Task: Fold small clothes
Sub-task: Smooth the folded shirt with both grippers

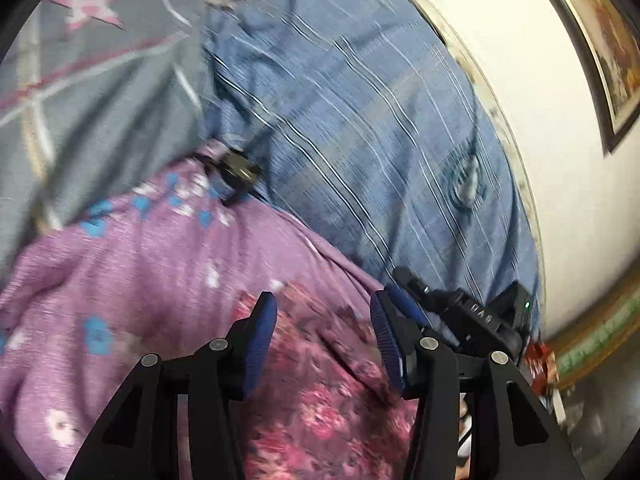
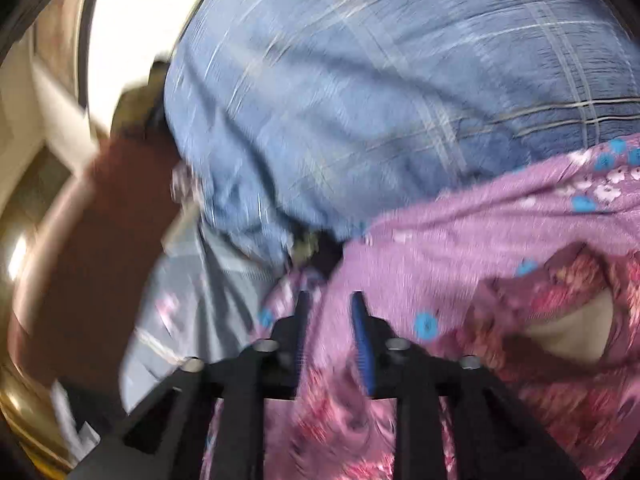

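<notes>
Between right hand-held gripper [image 2: 330,312] fingers, purple garment [image 2: 460,220].

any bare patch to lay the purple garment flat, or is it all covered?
Bare-looking: grey star-print sheet, bordered by the blue striped cloth and the purple floral garment. Crowded: both cloths fill the middle, up to the white wall. Left tool open over the garment; right tool seems closed on it.
</notes>
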